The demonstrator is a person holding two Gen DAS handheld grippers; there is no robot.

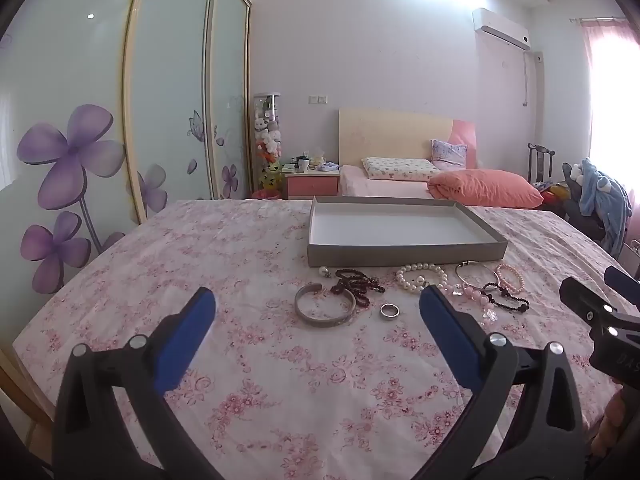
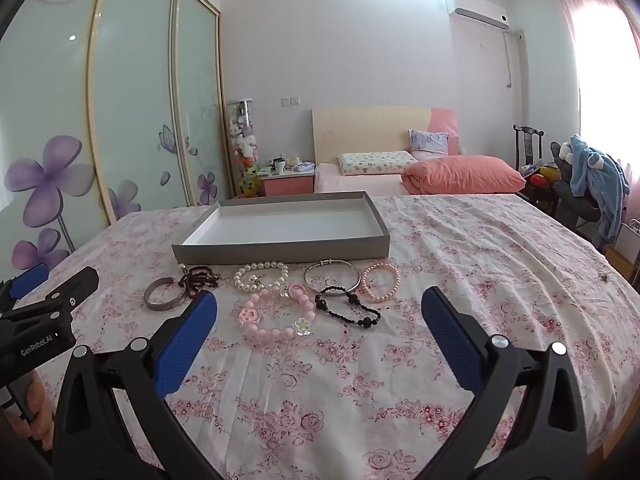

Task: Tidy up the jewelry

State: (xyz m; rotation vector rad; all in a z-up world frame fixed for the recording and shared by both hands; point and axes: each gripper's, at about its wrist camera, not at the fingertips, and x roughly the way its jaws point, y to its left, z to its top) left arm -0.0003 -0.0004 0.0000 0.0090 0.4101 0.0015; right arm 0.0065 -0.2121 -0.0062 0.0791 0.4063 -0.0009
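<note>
A shallow grey box [image 1: 404,249] [image 2: 280,251] with a white inside lies empty on the floral cloth. In front of it lie loose pieces: a silver cuff [image 1: 323,309] [image 2: 165,299], dark red beads [image 1: 357,283] [image 2: 201,277], a silver ring [image 1: 389,311], a white pearl bracelet [image 1: 421,276] [image 2: 261,276], a thin silver bangle [image 2: 331,275], a pink pearl bracelet [image 2: 380,287], black beads [image 2: 347,306] and a pink bead bracelet [image 2: 276,316]. My left gripper [image 1: 318,304] is open and empty, just short of the cuff and ring. My right gripper [image 2: 320,308] is open and empty, near the pink and black beads.
The table under the pink floral cloth [image 1: 260,360] drops off at the left and right. A small pearl earring [image 1: 324,271] lies by the box. A small metal piece [image 2: 603,277] lies far right. A bed, wardrobe and cluttered chair stand behind.
</note>
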